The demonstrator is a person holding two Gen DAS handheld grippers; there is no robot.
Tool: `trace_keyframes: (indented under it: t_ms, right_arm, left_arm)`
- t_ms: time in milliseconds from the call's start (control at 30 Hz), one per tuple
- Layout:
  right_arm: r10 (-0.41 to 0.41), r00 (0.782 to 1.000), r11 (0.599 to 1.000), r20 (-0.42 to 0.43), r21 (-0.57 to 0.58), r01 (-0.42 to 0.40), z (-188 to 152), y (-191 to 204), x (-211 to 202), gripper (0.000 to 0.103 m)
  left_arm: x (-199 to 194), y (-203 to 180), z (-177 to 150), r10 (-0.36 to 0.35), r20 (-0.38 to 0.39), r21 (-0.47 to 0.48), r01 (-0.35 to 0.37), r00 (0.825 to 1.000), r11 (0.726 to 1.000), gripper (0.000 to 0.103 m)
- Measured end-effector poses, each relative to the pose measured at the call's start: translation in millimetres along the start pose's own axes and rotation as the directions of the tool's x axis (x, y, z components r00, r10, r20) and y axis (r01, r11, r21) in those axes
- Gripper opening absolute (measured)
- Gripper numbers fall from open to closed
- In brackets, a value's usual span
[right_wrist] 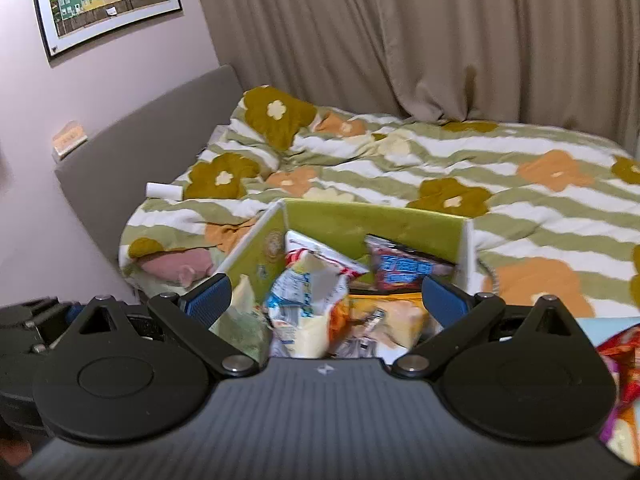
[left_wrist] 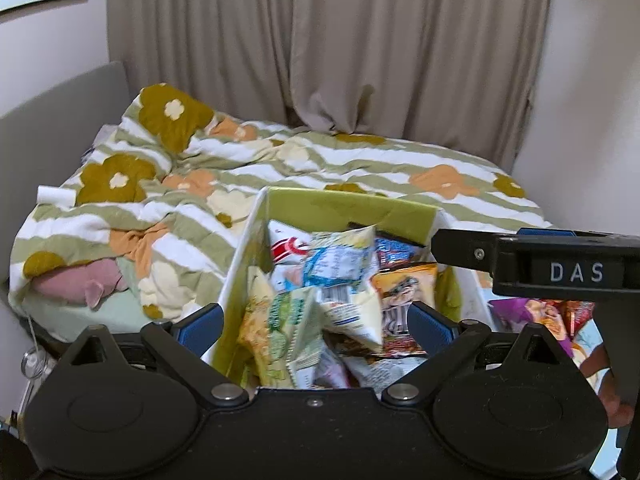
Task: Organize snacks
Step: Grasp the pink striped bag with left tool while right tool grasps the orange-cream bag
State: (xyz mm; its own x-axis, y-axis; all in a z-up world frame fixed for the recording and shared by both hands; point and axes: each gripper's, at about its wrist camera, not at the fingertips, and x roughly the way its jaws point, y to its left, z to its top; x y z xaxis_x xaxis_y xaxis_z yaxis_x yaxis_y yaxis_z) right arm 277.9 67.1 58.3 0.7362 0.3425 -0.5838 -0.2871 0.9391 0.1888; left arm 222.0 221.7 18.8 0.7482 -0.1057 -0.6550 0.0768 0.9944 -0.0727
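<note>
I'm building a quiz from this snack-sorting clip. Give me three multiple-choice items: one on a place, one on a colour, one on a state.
1. Where do most snack packets lie?
A. in the open box
B. on the pillow
C. on the headboard

2. What colour is the box's inside wall?
A. red
B. lime green
C. black

3. How does the right gripper stand?
A. shut on a packet
B. shut, empty
C. open, gripping nothing

Key: 1 A, the packets pile between the box walls. 2 B, the lining shows green in both views. 3 C, its blue pads stand wide apart, clear of the packets.
</note>
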Motion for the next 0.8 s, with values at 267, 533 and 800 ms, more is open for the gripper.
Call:
trace_keyframes:
  t_ms: [267,533,800]
  right_arm:
    - [-0.068,0.997,0.995,0.039,0.072,0.065,-14.6,-21.5,-41.8,0.103]
    - [-0.191,0.98,0.972,0.05,0.147,0.182,-40.5,-79.8,-93.2,0.103]
    - [-0.26,0.966,0.956,-0.002,0.141,0.257,-76.3,-160.9,-125.0,0.103]
  left_arm:
    - [-9.3,-26.7,-6.1,-0.09,0.023,0.065,0.088,0.996,0.994,0.1]
    - [-9.4,-78.7,-16.0,-0.154,0.006,0.108,0.153,0.988,0.982,0.1]
    - [-1.8,-147.7,-42.2,-0.137,-0.03,0.039,0.138,0.99,0.99,0.1]
